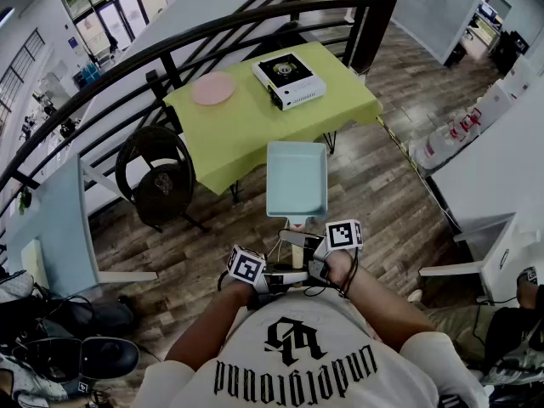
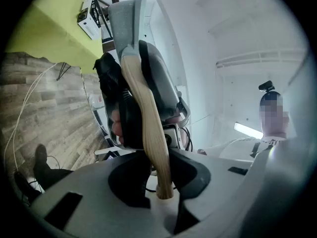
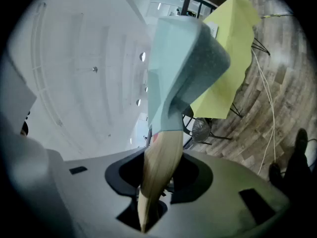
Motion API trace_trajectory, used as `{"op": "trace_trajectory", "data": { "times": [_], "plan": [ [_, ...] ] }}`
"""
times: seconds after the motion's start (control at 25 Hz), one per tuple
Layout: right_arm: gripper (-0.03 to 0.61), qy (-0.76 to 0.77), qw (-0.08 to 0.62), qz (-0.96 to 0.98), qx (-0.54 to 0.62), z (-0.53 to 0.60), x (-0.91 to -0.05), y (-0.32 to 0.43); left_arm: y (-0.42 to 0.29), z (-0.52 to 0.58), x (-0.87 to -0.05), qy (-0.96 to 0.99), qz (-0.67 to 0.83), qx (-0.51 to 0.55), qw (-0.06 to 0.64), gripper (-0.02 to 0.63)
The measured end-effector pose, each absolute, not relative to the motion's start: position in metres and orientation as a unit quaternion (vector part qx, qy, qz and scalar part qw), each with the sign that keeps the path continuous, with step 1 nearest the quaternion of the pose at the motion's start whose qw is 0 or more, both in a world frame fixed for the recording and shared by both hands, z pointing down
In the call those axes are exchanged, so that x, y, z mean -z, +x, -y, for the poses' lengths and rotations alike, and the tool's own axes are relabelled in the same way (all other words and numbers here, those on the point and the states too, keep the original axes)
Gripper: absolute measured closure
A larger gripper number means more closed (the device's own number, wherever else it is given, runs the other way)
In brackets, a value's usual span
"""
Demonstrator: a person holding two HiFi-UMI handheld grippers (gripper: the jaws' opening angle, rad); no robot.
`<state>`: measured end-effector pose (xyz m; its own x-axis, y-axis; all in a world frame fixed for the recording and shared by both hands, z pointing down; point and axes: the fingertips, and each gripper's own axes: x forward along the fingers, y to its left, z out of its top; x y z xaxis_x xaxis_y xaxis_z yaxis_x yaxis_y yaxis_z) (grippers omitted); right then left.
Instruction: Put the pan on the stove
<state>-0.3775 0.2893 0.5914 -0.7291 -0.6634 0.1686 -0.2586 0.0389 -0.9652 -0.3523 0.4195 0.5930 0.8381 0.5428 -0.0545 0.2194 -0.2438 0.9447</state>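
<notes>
Left gripper (image 2: 157, 175) and right gripper (image 3: 152, 185) both have fingers clamped on the wooden handle (image 2: 144, 114) of the blue pan (image 1: 296, 177), which is held in mid-air short of the table (image 1: 246, 138); it probably needs carrying level over the stove (image 1: 289, 80) before lowering.

The pan (image 1: 297, 177) is matt with a smooth wooden handle (image 2: 148, 128). The yellow-green cloth (image 1: 255, 134) looks soft. The floor (image 1: 374, 185) is grainy wood plank.

Bright even daylight, soft shadows, fisheye-warped edges, black vignette corners, blurry close foreground
</notes>
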Motion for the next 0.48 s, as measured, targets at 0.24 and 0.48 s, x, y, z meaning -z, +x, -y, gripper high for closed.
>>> {"op": "trace_trajectory", "data": {
  "times": [0.24,0.48],
  "plan": [
    [0.449,-0.327,0.167,-0.701,0.611,-0.2916,-0.5895,-0.3774,-0.3525,-0.4234,-0.5937,0.774,-0.248,-0.146,0.565,0.512],
    [0.449,-0.333,0.161,-0.7,0.61,-0.2942,-0.5901,-0.3759,-0.3527,-0.4263,-0.5906,0.772,-0.252,-0.147,0.565,0.512]
  ]
}}
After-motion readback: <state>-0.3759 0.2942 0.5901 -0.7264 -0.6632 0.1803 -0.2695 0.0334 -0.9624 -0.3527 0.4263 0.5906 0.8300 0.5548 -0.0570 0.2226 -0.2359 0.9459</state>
